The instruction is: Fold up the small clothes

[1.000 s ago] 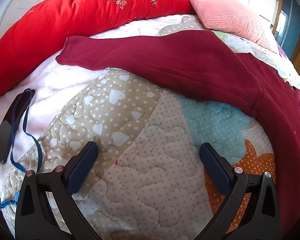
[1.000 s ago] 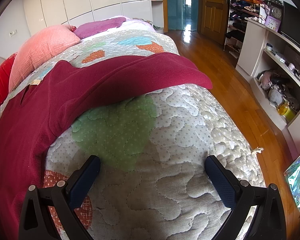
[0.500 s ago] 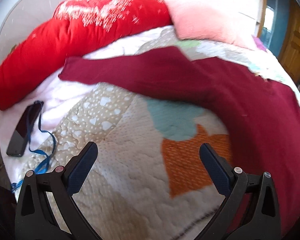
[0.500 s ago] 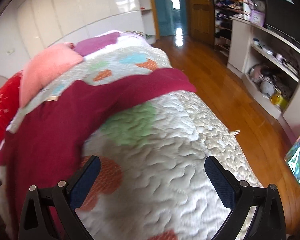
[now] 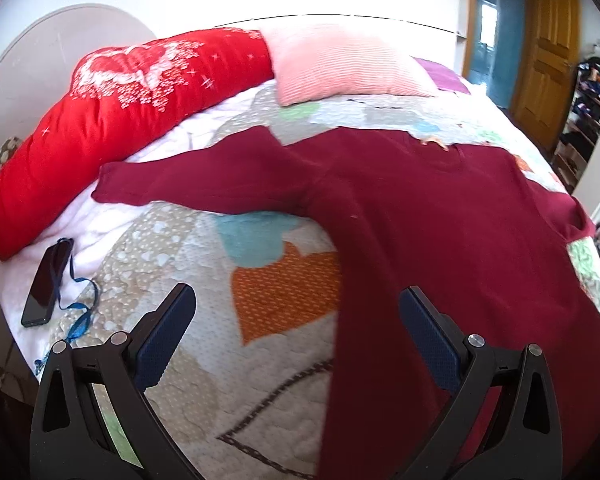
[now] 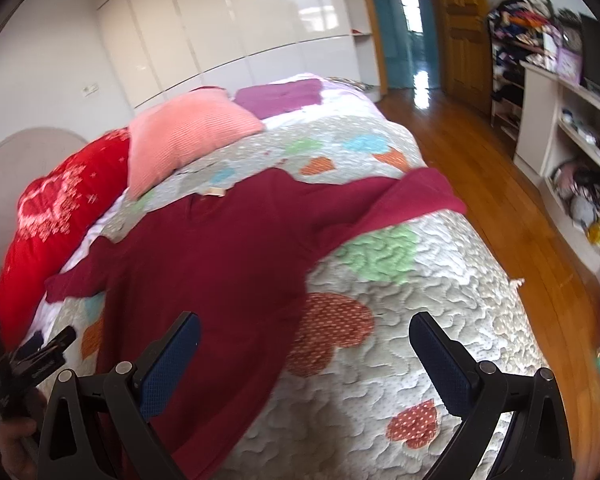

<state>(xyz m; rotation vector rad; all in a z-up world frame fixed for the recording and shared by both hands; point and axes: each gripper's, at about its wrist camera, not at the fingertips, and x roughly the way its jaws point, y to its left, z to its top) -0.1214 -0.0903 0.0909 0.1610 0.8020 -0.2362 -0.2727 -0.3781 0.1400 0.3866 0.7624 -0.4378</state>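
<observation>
A dark red long-sleeved top lies spread flat on the quilted bed, sleeves out to both sides, neck toward the pillows. It also shows in the right wrist view. My left gripper is open and empty, held above the quilt beside the top's left body edge. My right gripper is open and empty, held above the top's right body edge and the quilt. The left gripper shows at the lower left of the right wrist view.
The patchwork quilt covers the bed. A red bolster and a pink pillow lie at the head. A black phone with a blue lanyard lies at the left edge. Wooden floor and shelves lie to the right.
Both grippers have pulled back and up from the sleeves, so the whole top now shows. Both stay open and empty.
</observation>
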